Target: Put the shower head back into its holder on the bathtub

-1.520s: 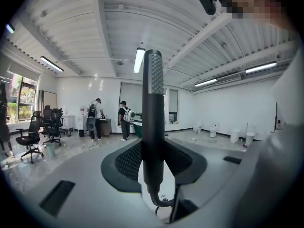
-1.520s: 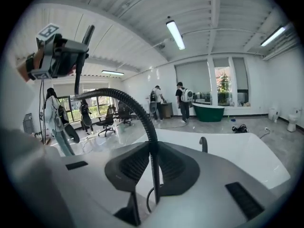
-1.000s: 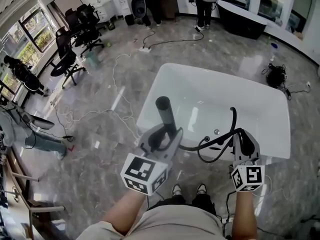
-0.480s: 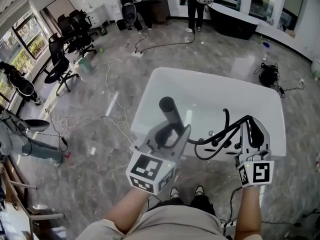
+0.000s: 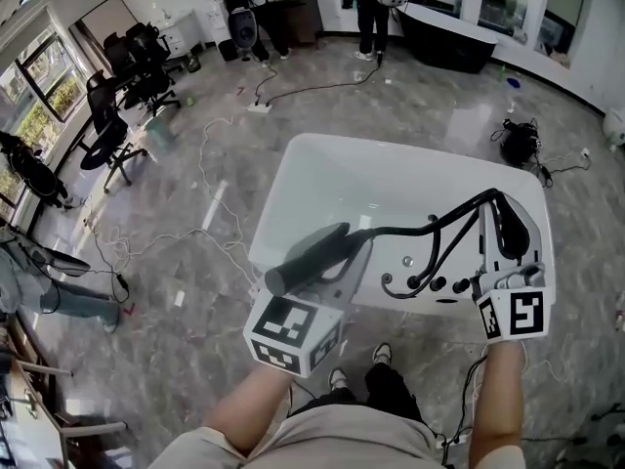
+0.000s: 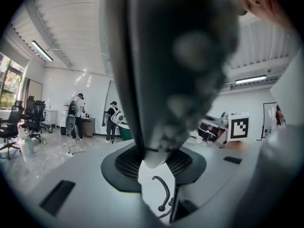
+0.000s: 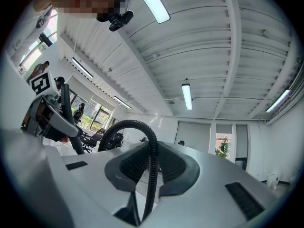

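Over bathtub (image 5: 293, 164), near end: left gripper (image 5: 342, 262) clamping shower head (image 5: 298, 267); right gripper (image 5: 503, 233) pinching black hose (image 5: 405, 229).

Around me spreads a grey marbled floor (image 5: 439, 115) strewn with white cables (image 5: 203, 149). Black office chairs (image 5: 105, 125) stand by the left windows (image 5: 41, 71), and strip lights (image 7: 186, 96) hang overhead.

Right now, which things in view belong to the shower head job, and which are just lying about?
Job: shower head in left gripper; hose in right gripper; white bathtub; its deck fittings.
Lying about: office chairs; floor cables; black bag; dark tub at the back; people standing there.
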